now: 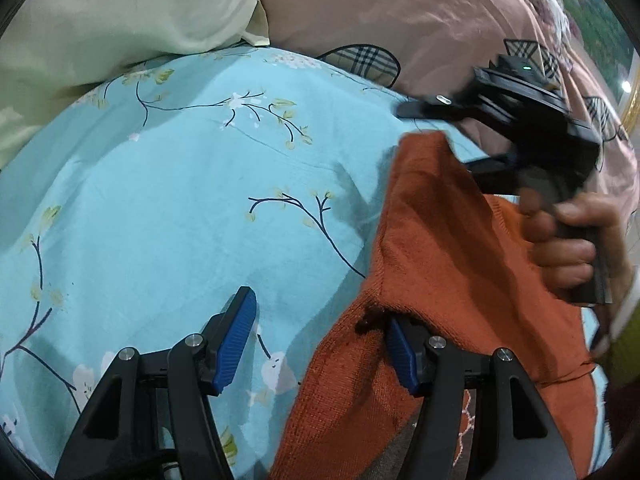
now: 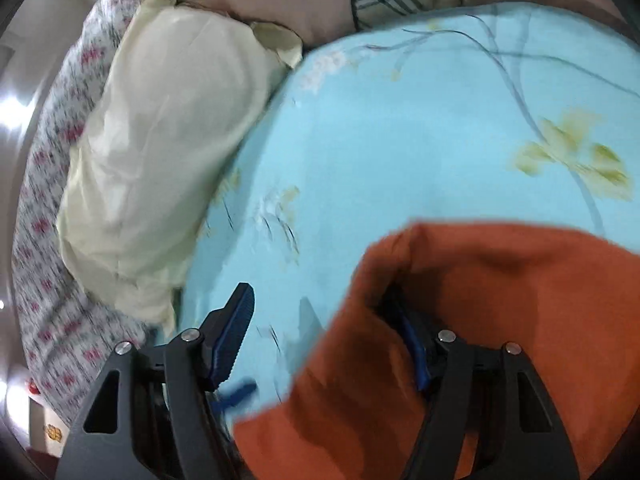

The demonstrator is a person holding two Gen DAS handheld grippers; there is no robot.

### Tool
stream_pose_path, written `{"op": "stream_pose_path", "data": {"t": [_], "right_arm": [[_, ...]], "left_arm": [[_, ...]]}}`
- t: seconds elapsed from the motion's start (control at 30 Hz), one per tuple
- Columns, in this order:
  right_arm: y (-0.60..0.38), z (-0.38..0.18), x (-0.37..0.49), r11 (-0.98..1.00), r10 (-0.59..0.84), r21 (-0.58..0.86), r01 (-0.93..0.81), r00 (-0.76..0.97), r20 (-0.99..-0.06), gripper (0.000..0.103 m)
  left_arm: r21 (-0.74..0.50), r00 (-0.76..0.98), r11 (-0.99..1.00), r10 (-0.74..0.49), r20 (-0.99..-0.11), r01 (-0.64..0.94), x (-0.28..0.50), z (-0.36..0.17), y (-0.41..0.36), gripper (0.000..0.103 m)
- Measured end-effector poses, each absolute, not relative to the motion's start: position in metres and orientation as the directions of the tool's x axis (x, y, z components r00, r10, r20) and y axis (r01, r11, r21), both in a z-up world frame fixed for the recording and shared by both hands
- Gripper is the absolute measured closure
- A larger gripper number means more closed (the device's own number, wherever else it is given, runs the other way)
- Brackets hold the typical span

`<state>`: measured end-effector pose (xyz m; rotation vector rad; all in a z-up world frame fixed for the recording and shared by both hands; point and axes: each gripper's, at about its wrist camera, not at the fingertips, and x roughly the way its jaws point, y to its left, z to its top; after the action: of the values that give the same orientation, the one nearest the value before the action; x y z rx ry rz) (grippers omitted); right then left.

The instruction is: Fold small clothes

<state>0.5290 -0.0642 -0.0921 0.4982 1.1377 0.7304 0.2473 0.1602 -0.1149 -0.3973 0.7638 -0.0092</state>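
Plainly, both sets of jaws stand spread wide. On the left gripper the orange knit garment drapes over the right finger only, above the blue floral bedsheet. The right gripper likewise has the cloth over 1 finger, unclamped.

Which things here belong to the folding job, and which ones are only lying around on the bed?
Part of the job:
- orange knitted garment, draped over one finger of each claw
- left claw, open
- right claw, open

Just lying about:
- blue floral sheet, the work surface
- pale yellow pillow
- pink quilt with plaid leaves
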Motion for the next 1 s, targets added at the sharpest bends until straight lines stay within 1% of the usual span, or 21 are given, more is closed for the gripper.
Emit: {"op": "stream_pose_path", "data": {"t": [0.03,0.1,0.2,0.33,0.43,0.47,0.5,0.53,0.63,0.67,0.73,0.77,0.83,0.93,1.0], "right_arm": [[-0.066,-0.097,0.535,0.654,0.754,0.721,-0.231,0.272,-0.597,0.035],[-0.07,-0.107,0.545,0.636,0.758,0.753,-0.169,0.322,-0.567,0.035],[-0.083,-0.116,0.539,0.602,0.761,0.79,-0.115,0.384,-0.524,0.04],[-0.108,-0.09,0.511,0.703,0.646,0.701,-0.118,0.518,-0.56,0.04],[-0.13,-0.069,0.485,0.743,0.594,0.658,-0.123,0.572,-0.565,0.041],[-0.132,-0.063,0.472,0.735,0.609,0.662,-0.146,0.571,-0.55,0.042],[-0.131,-0.061,0.463,0.723,0.632,0.671,-0.168,0.553,-0.543,0.048],[-0.131,-0.062,0.458,0.717,0.647,0.674,-0.179,0.53,-0.548,0.056],[-0.118,-0.076,0.438,0.714,0.675,0.675,-0.184,0.438,-0.594,0.064],[-0.116,-0.083,0.435,0.739,0.652,0.652,-0.168,0.422,-0.63,0.065],[-0.114,-0.097,0.432,0.817,0.557,0.565,-0.117,0.419,-0.717,0.067],[-0.118,-0.104,0.43,0.85,0.501,0.52,-0.082,0.426,-0.753,0.076],[-0.135,-0.108,0.424,0.873,0.444,0.488,-0.025,0.454,-0.772,0.084],[-0.164,-0.093,0.398,0.872,0.404,0.489,0.032,0.516,-0.755,0.084],[-0.178,-0.082,0.371,0.876,0.385,0.481,0.035,0.552,-0.74,0.081]], "left_arm": [[-0.361,0.728,0.923,-0.155,-0.668,-0.135,0.247,-0.115,0.161,0.039],[-0.377,0.728,0.916,-0.165,-0.665,-0.137,0.246,-0.114,0.163,0.039],[-0.401,0.719,0.907,-0.195,-0.667,-0.126,0.243,-0.112,0.165,0.04],[-0.433,0.707,0.897,-0.248,-0.662,-0.091,0.223,-0.106,0.166,0.04],[-0.404,0.722,0.911,-0.224,-0.655,-0.084,0.215,-0.092,0.167,0.04],[-0.386,0.728,0.919,-0.209,-0.653,-0.082,0.219,-0.084,0.165,0.039],[-0.368,0.726,0.926,-0.199,-0.658,-0.08,0.224,-0.08,0.162,0.039],[-0.344,0.72,0.935,-0.184,-0.669,-0.08,0.23,-0.076,0.158,0.039],[-0.242,0.711,0.967,-0.12,-0.693,-0.073,0.255,-0.069,0.141,0.039],[-0.197,0.701,0.977,-0.088,-0.708,-0.076,0.266,-0.071,0.135,0.039],[-0.129,0.659,0.987,-0.038,-0.751,-0.091,0.286,-0.082,0.127,0.039],[-0.095,0.629,0.99,-0.01,-0.777,-0.103,0.293,-0.091,0.126,0.039],[-0.074,0.589,0.992,0.004,-0.808,-0.107,0.301,-0.108,0.128,0.038],[-0.045,0.598,0.994,0.027,-0.801,-0.104,0.296,-0.106,0.131,0.037],[-0.063,0.599,0.991,0.02,-0.801,-0.118,0.288,-0.1,0.136,0.037]]}}
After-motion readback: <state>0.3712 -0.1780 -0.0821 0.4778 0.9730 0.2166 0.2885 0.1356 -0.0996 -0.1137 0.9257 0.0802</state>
